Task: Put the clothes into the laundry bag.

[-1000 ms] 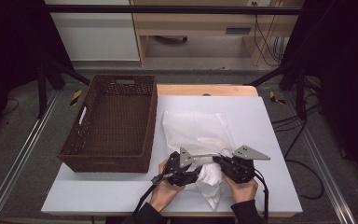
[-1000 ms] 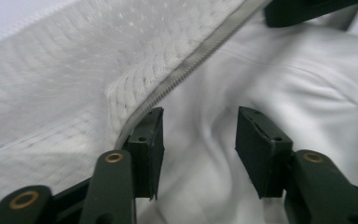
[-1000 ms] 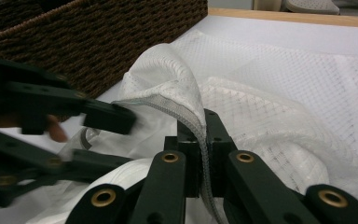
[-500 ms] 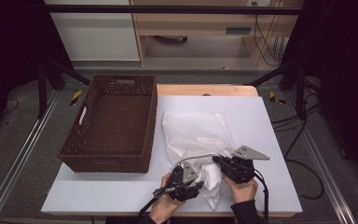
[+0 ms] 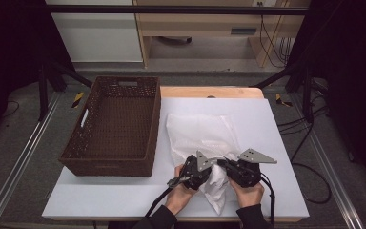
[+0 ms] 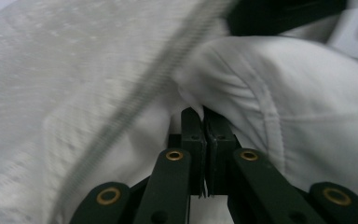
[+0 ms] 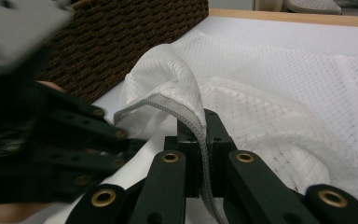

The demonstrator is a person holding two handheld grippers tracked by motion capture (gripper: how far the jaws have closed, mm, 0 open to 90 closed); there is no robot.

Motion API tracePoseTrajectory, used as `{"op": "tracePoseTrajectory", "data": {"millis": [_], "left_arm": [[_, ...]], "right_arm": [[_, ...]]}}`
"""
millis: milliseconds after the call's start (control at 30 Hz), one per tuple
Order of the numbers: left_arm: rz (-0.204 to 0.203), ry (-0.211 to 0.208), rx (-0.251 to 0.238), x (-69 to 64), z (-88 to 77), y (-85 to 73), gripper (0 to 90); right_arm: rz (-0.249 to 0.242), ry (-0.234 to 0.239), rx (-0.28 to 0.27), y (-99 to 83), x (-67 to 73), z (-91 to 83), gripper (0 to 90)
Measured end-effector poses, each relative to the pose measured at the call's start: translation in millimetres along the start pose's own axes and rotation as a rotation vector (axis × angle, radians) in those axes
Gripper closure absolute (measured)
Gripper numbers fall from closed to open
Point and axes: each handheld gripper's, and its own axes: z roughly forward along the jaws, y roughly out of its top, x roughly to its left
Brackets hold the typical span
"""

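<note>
Left gripper [image 5: 208,168]: its fingers [image 6: 193,128] have just been closing and now stand clenched on a fold of white cloth [image 6: 279,107] inside the mesh bag [image 5: 205,138].
Right gripper [image 5: 223,165]: fingers [image 7: 216,135] clenched on the bag's zipper edge [image 7: 193,119], which runs down between them.
Grippers together: near the front edge of the surface [image 5: 276,129], tips close to each other, a hand behind each.
Mesh bag: white, lying flat on the surface just right of the basket [image 5: 112,126]; its near end is lifted and bunched at the two grippers, and in the right gripper view the edge arches up in a loop.
White cloth: at the bag's near end, crumpled between the hands and reaching toward the front edge.
Basket: brown wicker, on the left half of the surface.
</note>
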Motion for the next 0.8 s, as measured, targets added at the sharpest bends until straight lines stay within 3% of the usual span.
{"op": "tracePoseTrajectory", "data": {"millis": [133, 267, 367, 533, 633, 800], "left_arm": [[-0.037, 0.02, -0.012, 11.1, 12.8, -4.3, 84.0], [-0.006, 0.046, -0.018, 8.9, 8.5, -5.5, 78.6], [-0.018, 0.018, -0.032, 8.5, -3.9, -7.6, 66.1], [-0.009, -0.044, -0.061, 2.2, -41.6, -17.8, 46.5], [0.005, -0.075, -0.076, -7.3, -55.6, -25.0, 41.7], [0.027, -0.106, -0.02, -26.3, -41.5, -30.7, 38.1]], "right_arm": [[-0.005, 0.0, 0.001, 0.1, -0.6, -1.0, 87.8], [0.004, -0.002, 0.001, -0.4, -1.4, -0.5, 87.8], [0.003, -0.002, 0.002, -0.4, -1.3, -0.4, 87.8], [0.0, -0.006, 0.003, -0.5, -1.9, -0.9, 87.8], [0.001, -0.008, 0.003, -0.3, -1.9, -0.8, 87.8], [0.002, -0.011, 0.005, -0.3, -1.4, -0.6, 87.8]]}}
